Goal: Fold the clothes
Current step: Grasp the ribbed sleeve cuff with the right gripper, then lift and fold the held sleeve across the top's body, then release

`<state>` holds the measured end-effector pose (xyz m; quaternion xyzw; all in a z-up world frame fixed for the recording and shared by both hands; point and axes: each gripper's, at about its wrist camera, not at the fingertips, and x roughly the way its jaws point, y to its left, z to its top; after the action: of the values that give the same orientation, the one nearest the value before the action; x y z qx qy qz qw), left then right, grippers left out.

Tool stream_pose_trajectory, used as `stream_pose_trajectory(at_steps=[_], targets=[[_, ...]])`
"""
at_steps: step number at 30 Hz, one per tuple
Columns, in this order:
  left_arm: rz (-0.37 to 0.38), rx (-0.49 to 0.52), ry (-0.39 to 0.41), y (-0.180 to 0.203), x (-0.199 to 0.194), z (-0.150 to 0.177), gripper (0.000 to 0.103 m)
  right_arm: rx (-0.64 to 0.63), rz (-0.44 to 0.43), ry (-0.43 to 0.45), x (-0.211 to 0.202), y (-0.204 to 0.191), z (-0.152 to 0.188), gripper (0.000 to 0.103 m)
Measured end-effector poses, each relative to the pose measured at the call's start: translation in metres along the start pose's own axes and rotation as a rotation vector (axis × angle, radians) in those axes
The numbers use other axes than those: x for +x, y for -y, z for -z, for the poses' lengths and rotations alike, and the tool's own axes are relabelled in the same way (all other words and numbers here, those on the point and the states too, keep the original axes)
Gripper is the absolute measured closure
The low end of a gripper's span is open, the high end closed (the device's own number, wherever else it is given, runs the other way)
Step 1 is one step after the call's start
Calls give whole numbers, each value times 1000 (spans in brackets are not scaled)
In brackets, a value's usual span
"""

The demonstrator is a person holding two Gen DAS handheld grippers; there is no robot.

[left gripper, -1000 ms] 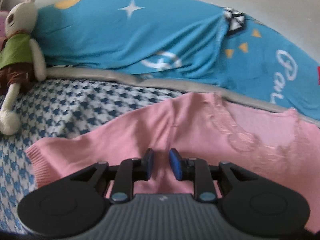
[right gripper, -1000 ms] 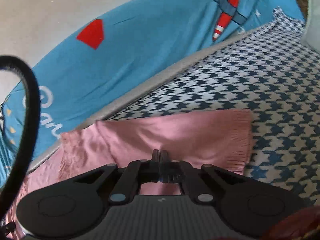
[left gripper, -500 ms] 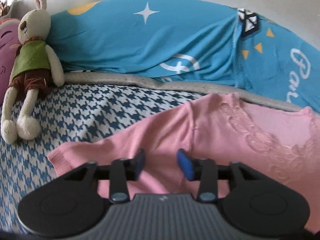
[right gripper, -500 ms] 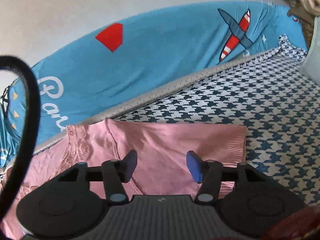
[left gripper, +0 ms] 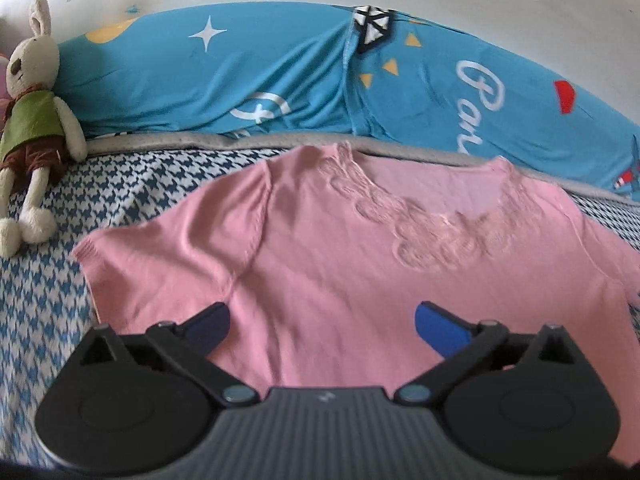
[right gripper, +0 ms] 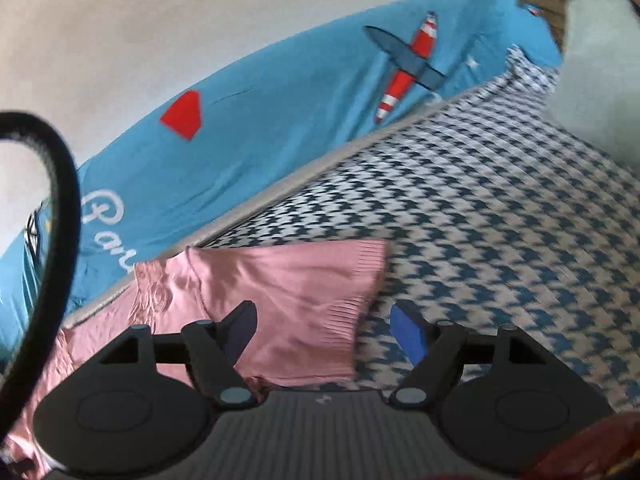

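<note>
A pink knitted top (left gripper: 328,256) lies flat, front up, on the houndstooth bed cover (left gripper: 120,184), its lace neckline (left gripper: 432,228) toward the blue bedding. My left gripper (left gripper: 322,326) hovers wide open over the top's chest, nothing between its blue pads. In the right wrist view the top's short sleeve (right gripper: 304,292) with its ribbed cuff spreads out on the cover. My right gripper (right gripper: 324,330) is open above that cuff's edge, its left finger over the sleeve, its right finger over the bare cover (right gripper: 500,240).
A rolled blue printed quilt (left gripper: 240,84) lines the far side of the bed against the wall. A stuffed rabbit (left gripper: 32,120) leans at the left end. A black cable (right gripper: 56,216) loops through the left of the right wrist view. A pale cushion (right gripper: 600,92) sits far right.
Both grippers opened wide and pulled back: the right let go of the sleeve it was shut on, the left widened from a narrow gap. The top now lies spread flat.
</note>
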<state>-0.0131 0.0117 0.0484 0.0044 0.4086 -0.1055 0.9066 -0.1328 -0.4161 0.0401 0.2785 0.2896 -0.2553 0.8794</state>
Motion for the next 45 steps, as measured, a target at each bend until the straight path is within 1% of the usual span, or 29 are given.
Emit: stream_pose_trajectory(at_steps=[5, 9, 13, 17, 20, 22, 24, 25, 26, 27, 30, 34, 39, 45], targets=[[4, 30, -2, 14, -14, 16, 0, 72, -12, -8, -4, 15, -1, 29], [13, 59, 1, 26, -24, 28, 0, 111, -25, -32, 6, 19, 0, 31], [25, 95, 4, 38, -30, 34, 0, 134, -39, -29, 18, 18, -2, 34], [20, 123, 15, 46, -28, 32, 0, 134, -11, -29, 31, 15, -2, 41], [39, 119, 9, 48, -27, 32, 0, 124, 9, -38, 40, 12, 0, 46], [42, 122, 2, 50, -25, 32, 0, 96, 29, -26, 43, 7, 1, 52], [44, 126, -7, 52, -23, 33, 0, 82, 42, -17, 46, 3, 2, 63], [46, 126, -12, 52, -22, 33, 0, 80, 48, -14, 48, 2, 3, 66], [47, 126, -18, 53, -21, 33, 0, 76, 52, -11, 49, 0, 4, 73], [49, 126, -24, 53, -20, 34, 0, 69, 55, -9, 50, -1, 4, 82], [55, 116, -43, 52, -17, 34, 0, 50, 54, -5, 52, -5, 6, 93], [70, 82, -68, 48, -13, 33, 0, 17, 62, 18, 50, -12, 8, 94], [74, 53, -73, 43, -13, 33, 0, 24, 62, 28, 51, -16, 8, 94], [62, 45, -79, 42, -11, 33, 0, 60, 16, 55, 45, -16, 2, 94]])
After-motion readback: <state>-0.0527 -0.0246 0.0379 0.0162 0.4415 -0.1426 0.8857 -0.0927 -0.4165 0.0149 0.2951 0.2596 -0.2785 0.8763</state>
